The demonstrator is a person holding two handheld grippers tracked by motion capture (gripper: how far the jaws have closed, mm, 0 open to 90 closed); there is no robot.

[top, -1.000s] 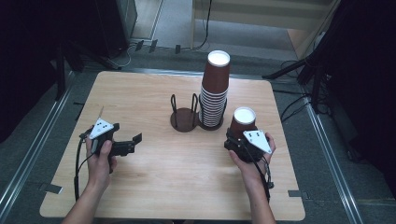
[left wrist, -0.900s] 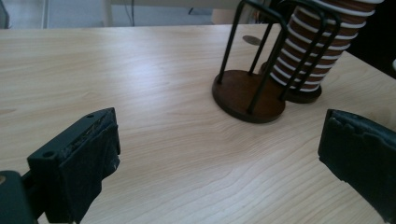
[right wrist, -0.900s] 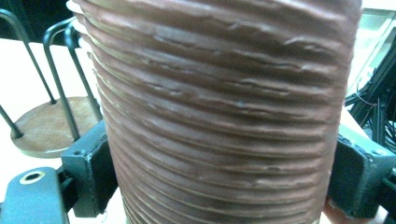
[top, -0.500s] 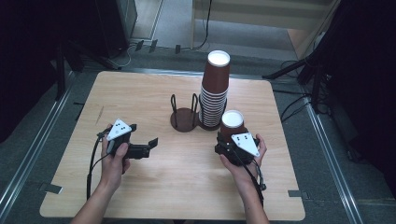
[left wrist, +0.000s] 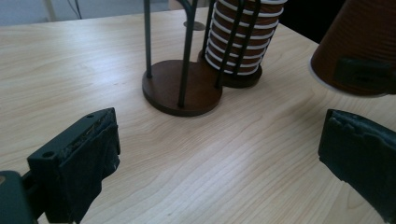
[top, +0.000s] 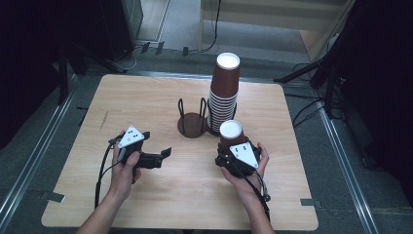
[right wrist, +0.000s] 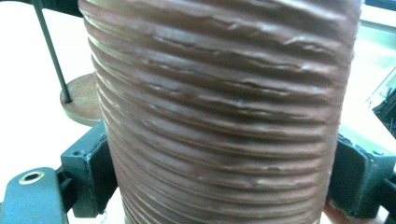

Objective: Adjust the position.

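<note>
The right gripper (top: pixel 233 151) is clamping one ribbed brown paper cup (top: pixel 230 135), inverted, near the tall stack (top: pixel 224 92). The left gripper (top: pixel 155 155) is gaping, empty. The dark wire-post holder (top: pixel 193 122) is sitting empty; placing apparently remains.

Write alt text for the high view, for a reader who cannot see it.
The right tongs grip a single brown cup upside down beside a tall cup stack and an empty wire holder. The left tongs rest open on the wooden table, holding nothing.
</note>
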